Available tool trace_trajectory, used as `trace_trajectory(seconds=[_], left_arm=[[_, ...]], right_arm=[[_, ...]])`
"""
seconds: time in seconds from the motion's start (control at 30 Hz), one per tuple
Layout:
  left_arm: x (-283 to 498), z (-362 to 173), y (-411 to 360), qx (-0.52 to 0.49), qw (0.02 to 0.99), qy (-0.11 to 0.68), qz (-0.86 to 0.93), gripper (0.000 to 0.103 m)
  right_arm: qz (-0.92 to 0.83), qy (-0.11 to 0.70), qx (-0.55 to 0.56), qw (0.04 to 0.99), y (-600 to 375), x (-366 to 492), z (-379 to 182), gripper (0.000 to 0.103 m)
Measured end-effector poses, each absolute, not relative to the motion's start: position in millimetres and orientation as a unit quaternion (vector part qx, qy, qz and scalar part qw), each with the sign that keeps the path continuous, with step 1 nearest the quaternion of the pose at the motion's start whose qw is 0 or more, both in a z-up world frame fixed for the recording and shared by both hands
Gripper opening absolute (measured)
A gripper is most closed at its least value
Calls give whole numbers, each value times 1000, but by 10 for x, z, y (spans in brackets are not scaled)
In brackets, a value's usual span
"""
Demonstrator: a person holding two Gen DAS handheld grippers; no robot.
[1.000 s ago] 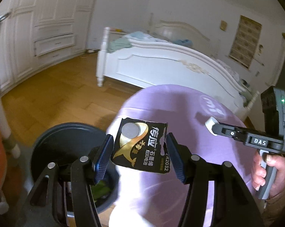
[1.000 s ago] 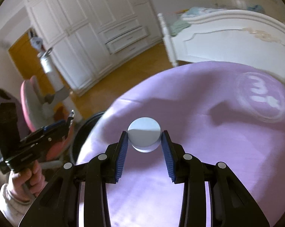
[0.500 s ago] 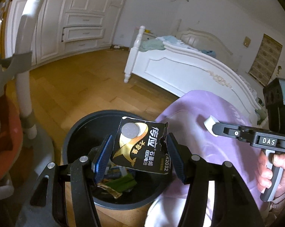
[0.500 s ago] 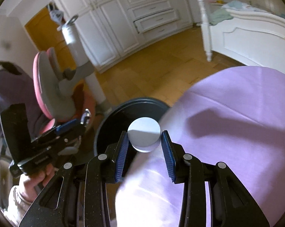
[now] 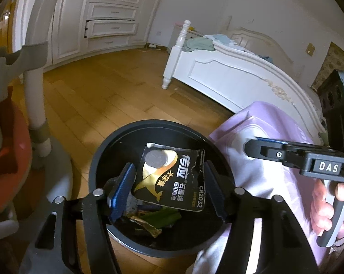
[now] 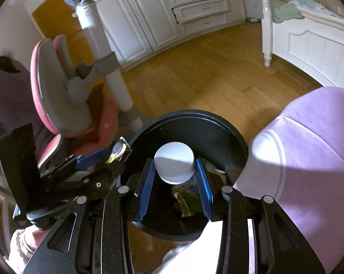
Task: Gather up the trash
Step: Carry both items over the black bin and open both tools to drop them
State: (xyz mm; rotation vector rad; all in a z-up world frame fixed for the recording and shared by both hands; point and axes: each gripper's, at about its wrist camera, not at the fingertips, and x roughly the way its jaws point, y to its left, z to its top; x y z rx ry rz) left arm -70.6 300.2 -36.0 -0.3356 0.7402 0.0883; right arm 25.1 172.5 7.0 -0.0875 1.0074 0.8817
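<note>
A black and gold button-battery package (image 5: 169, 178) hangs tilted between the blue pads of my left gripper (image 5: 169, 189), over the open black bin (image 5: 149, 123). Its jaws are opening, with the package's edges still against the pads. In the right wrist view a white round cap (image 6: 174, 163) sits between the fingertips of my right gripper (image 6: 174, 171), also above the bin (image 6: 194, 114). Those jaws are opening too, and the cap still touches both pads. Each gripper shows in the other's view: the right gripper (image 5: 249, 146) and the left gripper (image 6: 108, 157).
Green and gold wrappers (image 5: 162, 217) lie in the bin's bottom. A purple cloth-covered table (image 6: 308, 148) borders the bin on the right. A pink chair (image 6: 48, 91) and its white post (image 6: 117, 80) stand left. A white bed (image 5: 229, 75) is beyond, across bare wooden floor.
Both grippers have swung left, off the purple cloth, to above the black bin, carrying the package and the cap. The left jaws stand slightly wider.
</note>
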Motion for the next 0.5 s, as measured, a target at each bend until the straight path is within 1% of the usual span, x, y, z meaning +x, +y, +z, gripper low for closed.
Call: trace_trajectory(seconds=[0.03, 0.07, 0.13, 0.3, 0.37, 0.5], left_arm=[[-709, -325, 2981, -159, 919, 357, 46, 73], [-718, -312, 2970, -155, 921, 354, 49, 83], [-726, -220, 2913, -137, 928, 340, 58, 92], [-688, -23, 2714, -122, 936, 324, 55, 94], [-682, 86, 2547, -113, 942, 313, 48, 97], [-640, 292, 2092, -86, 952, 292, 18, 97]], right_arm=[[408, 465, -36, 785, 1666, 263, 78, 52], [408, 462, -30, 787, 1606, 279, 90, 53], [407, 463, -16, 787, 1492, 316, 109, 53], [400, 455, 27, 795, 1079, 328, 190, 53], [393, 448, 51, 802, 818, 324, 236, 53], [368, 430, 77, 820, 341, 303, 311, 53]])
